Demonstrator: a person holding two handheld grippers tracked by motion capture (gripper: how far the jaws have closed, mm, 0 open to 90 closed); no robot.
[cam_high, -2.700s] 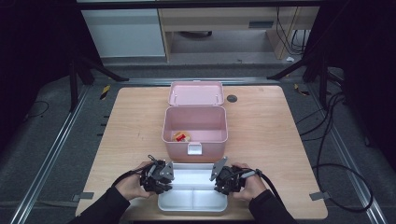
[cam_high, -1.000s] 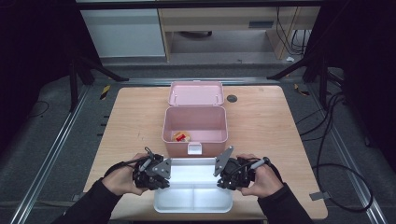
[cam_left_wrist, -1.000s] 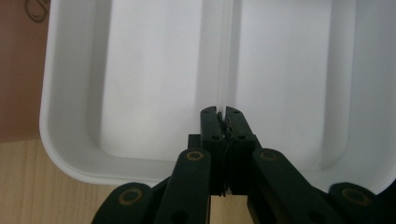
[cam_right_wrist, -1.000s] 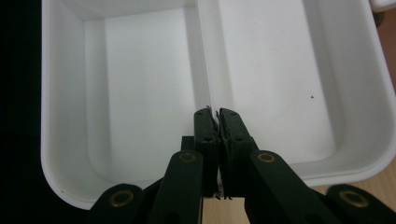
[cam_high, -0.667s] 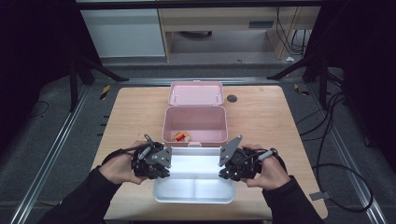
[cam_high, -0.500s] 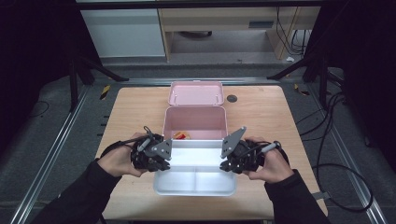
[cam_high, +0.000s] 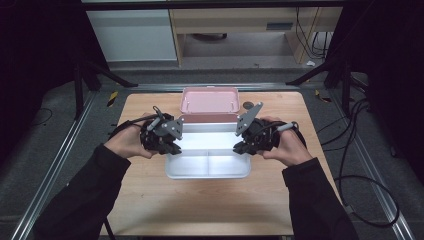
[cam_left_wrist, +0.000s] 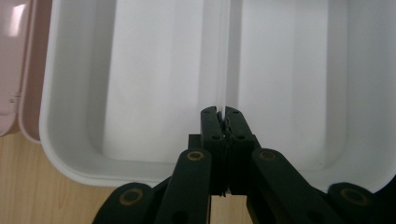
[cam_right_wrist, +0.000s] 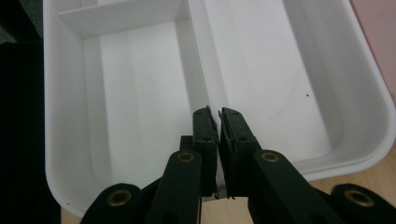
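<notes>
Over the wooden table (cam_high: 150, 200) we hold a white divided tray (cam_high: 207, 167) just near of the open pink box (cam_high: 209, 100), the left claw (cam_high: 170, 147) clamped on its left-end divider and the right claw (cam_high: 240, 147) on its right-end divider.

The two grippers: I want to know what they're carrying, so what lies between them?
In the high view, the white divided tray spans the gap between the left gripper and the right gripper, each clamped on one end.
</notes>
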